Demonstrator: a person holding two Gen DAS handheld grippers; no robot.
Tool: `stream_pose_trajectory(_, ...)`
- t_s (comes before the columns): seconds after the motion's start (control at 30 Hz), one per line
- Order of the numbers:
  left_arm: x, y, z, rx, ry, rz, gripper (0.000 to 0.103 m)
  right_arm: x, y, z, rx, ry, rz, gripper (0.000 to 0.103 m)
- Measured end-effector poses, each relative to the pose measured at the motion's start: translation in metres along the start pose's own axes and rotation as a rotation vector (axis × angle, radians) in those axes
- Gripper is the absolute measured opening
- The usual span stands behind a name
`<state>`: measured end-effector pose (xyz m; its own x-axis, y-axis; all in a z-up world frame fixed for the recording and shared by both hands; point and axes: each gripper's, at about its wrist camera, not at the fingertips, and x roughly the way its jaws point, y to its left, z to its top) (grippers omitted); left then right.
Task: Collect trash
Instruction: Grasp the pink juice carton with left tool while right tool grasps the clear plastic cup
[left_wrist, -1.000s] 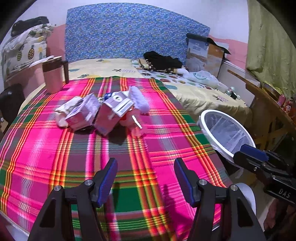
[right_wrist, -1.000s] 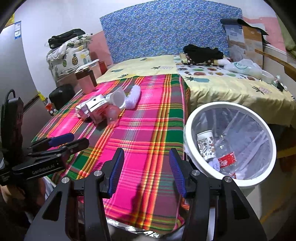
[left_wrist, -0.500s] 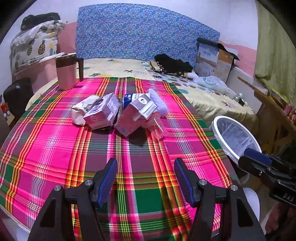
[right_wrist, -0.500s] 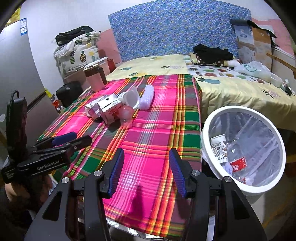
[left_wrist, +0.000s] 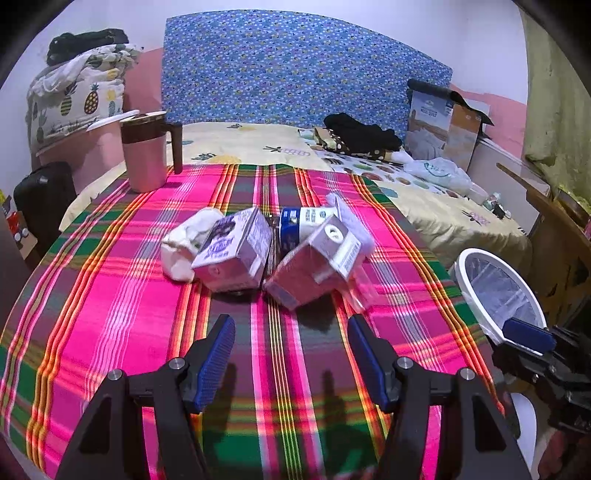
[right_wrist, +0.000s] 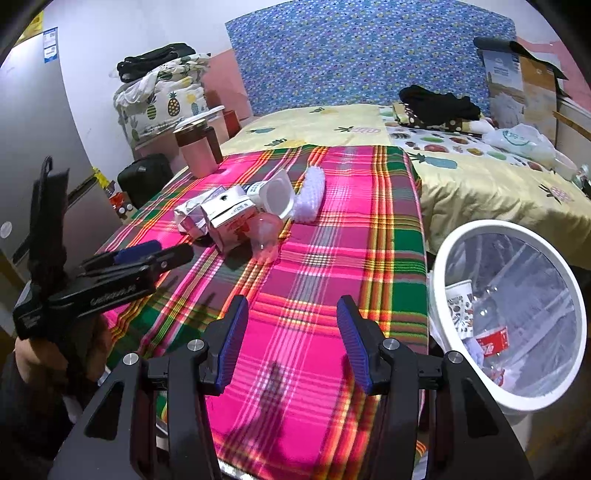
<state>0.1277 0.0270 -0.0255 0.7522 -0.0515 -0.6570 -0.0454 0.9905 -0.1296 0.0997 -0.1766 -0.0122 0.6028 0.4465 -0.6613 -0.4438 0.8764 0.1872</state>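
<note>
Cartons (left_wrist: 277, 258) clustered mid-cloth (left_wrist: 110, 295); both tools released (bin (right_wrist: 443, 258) beside table edge).

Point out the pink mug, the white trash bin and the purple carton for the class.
pink mug (left_wrist: 144, 162), left wrist view, on its pink body.
white trash bin (right_wrist: 448, 245), right wrist view, on its white rim.
purple carton (left_wrist: 231, 253), left wrist view, on its printed side.

A purple-printed carton (left_wrist: 232, 254) and a pink carton (left_wrist: 314, 269) lie tipped together mid-bench, flanked by crumpled white paper (left_wrist: 184, 240) and a blue-and-white cup (left_wrist: 303, 223). A clear plastic cup (right_wrist: 264, 236) lies beside them. The white-rimmed, plastic-lined trash bin (right_wrist: 461, 240) holds a patterned paper cup (right_wrist: 460, 306).
</note>
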Motion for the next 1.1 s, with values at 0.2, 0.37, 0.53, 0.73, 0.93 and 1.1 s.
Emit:
stream_pose_trajectory(0.2,0.022,-0.006,0.011,0.061,0.011,-0.013,0.063,0.007,-0.002,0.003,0.004,0.014,-0.001,0.051)
stream_pose_trajectory(0.37,0.042,-0.010,0.017,0.107,0.033,-0.014,0.063,0.013,-0.005,0.005,0.012,0.028,-0.004,0.051)
stream_pose_trajectory(0.53,0.056,-0.012,0.021,0.126,0.044,-0.023,0.063,0.018,-0.007,0.006,0.016,0.039,-0.006,0.051)
stream_pose_trajectory(0.73,0.057,-0.011,0.024,0.116,0.035,-0.046,0.036,0.023,-0.009,0.009,0.013,0.047,-0.005,0.051)
stream_pose_trajectory(0.93,0.045,0.000,0.023,0.065,0.013,-0.053,0.036,0.028,-0.005,0.013,0.003,0.056,0.004,0.051)
stream_pose_trajectory(1.1,0.033,0.008,0.016,0.032,0.012,-0.044,0.036,0.036,0.000,0.018,-0.011,0.066,0.018,0.051)
